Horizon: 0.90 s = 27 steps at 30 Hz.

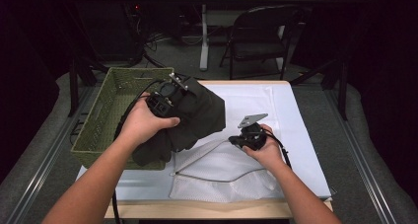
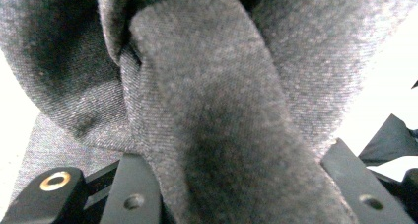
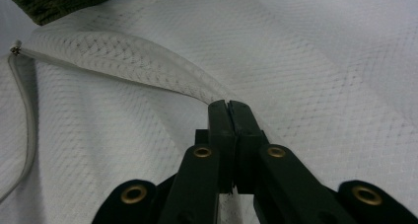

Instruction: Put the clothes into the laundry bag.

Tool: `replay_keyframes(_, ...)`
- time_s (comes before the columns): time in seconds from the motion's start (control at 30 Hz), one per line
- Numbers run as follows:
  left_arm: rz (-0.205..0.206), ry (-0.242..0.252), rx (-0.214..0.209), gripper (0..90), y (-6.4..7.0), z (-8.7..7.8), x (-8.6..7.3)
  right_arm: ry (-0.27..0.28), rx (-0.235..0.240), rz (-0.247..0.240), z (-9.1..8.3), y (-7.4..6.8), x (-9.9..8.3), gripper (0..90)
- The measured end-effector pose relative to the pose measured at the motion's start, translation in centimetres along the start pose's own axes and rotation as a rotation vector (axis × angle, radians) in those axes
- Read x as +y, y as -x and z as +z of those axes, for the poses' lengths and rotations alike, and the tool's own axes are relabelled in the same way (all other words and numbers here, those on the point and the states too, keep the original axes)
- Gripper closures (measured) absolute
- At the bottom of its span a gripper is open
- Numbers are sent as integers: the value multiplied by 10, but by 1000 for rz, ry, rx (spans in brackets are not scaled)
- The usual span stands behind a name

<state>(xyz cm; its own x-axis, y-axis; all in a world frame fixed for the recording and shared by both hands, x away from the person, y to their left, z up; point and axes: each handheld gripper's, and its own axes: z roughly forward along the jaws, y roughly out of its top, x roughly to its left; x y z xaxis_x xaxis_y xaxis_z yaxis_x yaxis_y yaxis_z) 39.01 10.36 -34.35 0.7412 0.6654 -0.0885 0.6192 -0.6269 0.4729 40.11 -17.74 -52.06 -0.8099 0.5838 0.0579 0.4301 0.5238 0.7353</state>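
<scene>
A dark grey garment [image 1: 202,113] hangs bunched over the table's left half, partly draped against the basket. My left gripper [image 1: 165,99] is shut on it, and a thick fold of the garment [image 2: 212,110] is wedged between the jaws of that gripper [image 2: 244,192]. A white mesh bag [image 1: 222,179] lies flat at the table's front centre. My right gripper [image 1: 235,141] is shut on the bag's raised zipper edge. In the right gripper view the gripper [image 3: 229,110] pinches that edge [image 3: 123,61], lifting it off the mesh below.
A green woven basket [image 1: 106,110] stands at the table's left edge, and its corner [image 3: 64,2] shows in the right gripper view. A white sheet [image 1: 291,115] covers the tabletop. A black folding chair [image 1: 261,36] stands beyond the table.
</scene>
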Motion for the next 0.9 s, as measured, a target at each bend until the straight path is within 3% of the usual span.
replay_keyframes(0.27,11,-2,-36,599,7,6,-4,2,-13,27,-1,12,10,898)
replay_keyframes(0.37,23,-4,-27,599,10,9,-5,9,-7,50,-2,17,14,898)
replay_keyframes(0.7,42,-11,-59,599,20,17,-11,9,-19,88,2,31,23,899)
replay_keyframes(0.9,47,-10,-64,599,24,22,-14,6,-20,93,5,34,26,899)
